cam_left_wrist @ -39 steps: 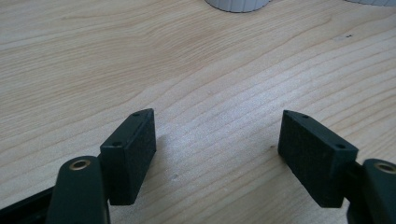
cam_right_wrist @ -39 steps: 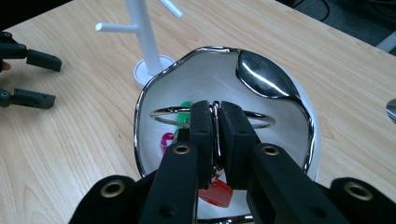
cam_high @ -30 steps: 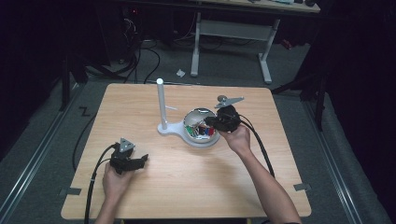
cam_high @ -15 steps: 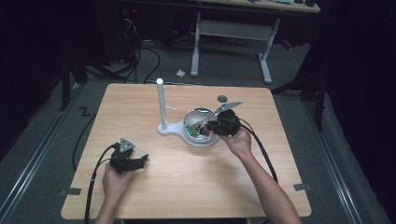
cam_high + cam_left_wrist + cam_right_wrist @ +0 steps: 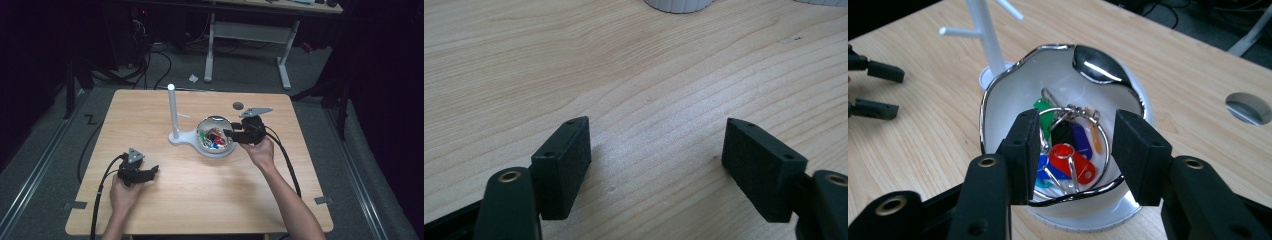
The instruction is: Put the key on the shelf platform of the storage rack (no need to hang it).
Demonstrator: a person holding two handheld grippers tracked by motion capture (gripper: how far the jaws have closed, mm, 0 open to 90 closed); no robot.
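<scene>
A white bowl (image 5: 216, 122) with a chrome rim (image 5: 996, 92) stands mid-table on the base of a white peg stand (image 5: 171, 111). In it lies a bunch of key tags (image 5: 1068, 156), red, blue, green and black, on a large wire ring. My right gripper (image 5: 1078, 130) hovers open over the bowl's near rim, and the tags sit between and beyond its jaws without being touched. From above, the right gripper (image 5: 229, 134) reaches in from the bowl's right side. My left gripper (image 5: 154, 170) rests open at the front left, with bare wood between its jaws (image 5: 656, 145).
The stand's post (image 5: 985, 35) carries short side pegs and rises just left of the bowl. A round cable hole (image 5: 238, 105) lies in the tabletop behind the right gripper. Cables trail off both grippers to the front edge. The floor around the table is dark.
The right gripper has shifted slightly at the bowl's right rim, uncovering the table hole behind it. The left gripper has stayed still.
</scene>
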